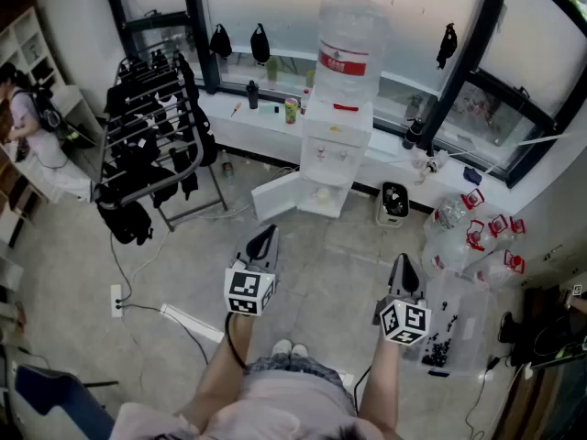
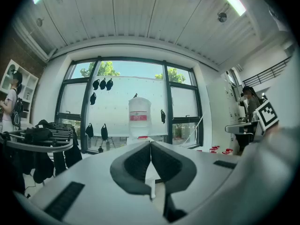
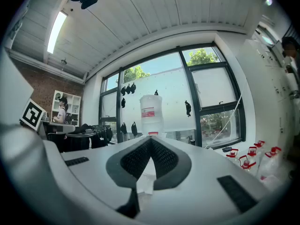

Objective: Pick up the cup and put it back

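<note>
Head view, upper centre: the cup (image 1: 321, 193) is only a small pale blob inside the open lower compartment of a white water dispenser (image 1: 337, 140). It is too small to tell whether it stands upright. A cabinet door (image 1: 275, 197) hangs open to its left, and a large water bottle (image 1: 349, 49) sits on top.

Both grippers are well apart from the cup, over the floor (image 1: 321, 282) at lower centre. The left gripper (image 1: 263, 238) and right gripper (image 1: 404, 269) each have jaws pressed together on nothing. In both gripper views the jaws hide the dispenser's lower part.

A rack of dark clothes (image 1: 151, 126) stands at upper left and red-capped bottles (image 1: 472, 227) lie at right. A person (image 1: 20, 117) is cut off at the far left edge.
</note>
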`<state>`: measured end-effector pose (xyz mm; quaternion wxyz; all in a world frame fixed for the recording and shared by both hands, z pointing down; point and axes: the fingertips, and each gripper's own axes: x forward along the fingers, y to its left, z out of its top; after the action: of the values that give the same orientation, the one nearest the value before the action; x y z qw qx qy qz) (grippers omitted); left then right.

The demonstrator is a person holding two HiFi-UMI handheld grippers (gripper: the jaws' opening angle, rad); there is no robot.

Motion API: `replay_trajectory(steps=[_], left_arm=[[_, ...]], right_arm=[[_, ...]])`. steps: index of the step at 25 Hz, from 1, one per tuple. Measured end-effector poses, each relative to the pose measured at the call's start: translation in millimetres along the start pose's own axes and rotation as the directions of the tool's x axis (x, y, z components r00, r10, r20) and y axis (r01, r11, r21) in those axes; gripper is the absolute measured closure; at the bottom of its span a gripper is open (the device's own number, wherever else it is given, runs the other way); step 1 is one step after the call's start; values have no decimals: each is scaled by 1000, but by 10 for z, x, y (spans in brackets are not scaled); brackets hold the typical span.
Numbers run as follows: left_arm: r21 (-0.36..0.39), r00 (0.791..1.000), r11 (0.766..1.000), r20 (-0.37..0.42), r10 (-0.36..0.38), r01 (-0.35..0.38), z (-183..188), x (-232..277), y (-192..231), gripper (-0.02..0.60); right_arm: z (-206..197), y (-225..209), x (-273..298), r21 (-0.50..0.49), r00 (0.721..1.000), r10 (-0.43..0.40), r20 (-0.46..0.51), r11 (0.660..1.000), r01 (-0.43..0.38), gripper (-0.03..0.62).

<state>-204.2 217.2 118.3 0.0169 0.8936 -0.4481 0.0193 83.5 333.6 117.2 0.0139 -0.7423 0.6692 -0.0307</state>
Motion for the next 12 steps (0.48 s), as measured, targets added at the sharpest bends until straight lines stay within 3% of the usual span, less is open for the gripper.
replay_trajectory(steps=[12], left_arm=[[-6,1000,1000,3,0,0,-4,74,-33,555]], right_arm=[[27,-20,72,4,1000,15,14,1000,-15,579]])
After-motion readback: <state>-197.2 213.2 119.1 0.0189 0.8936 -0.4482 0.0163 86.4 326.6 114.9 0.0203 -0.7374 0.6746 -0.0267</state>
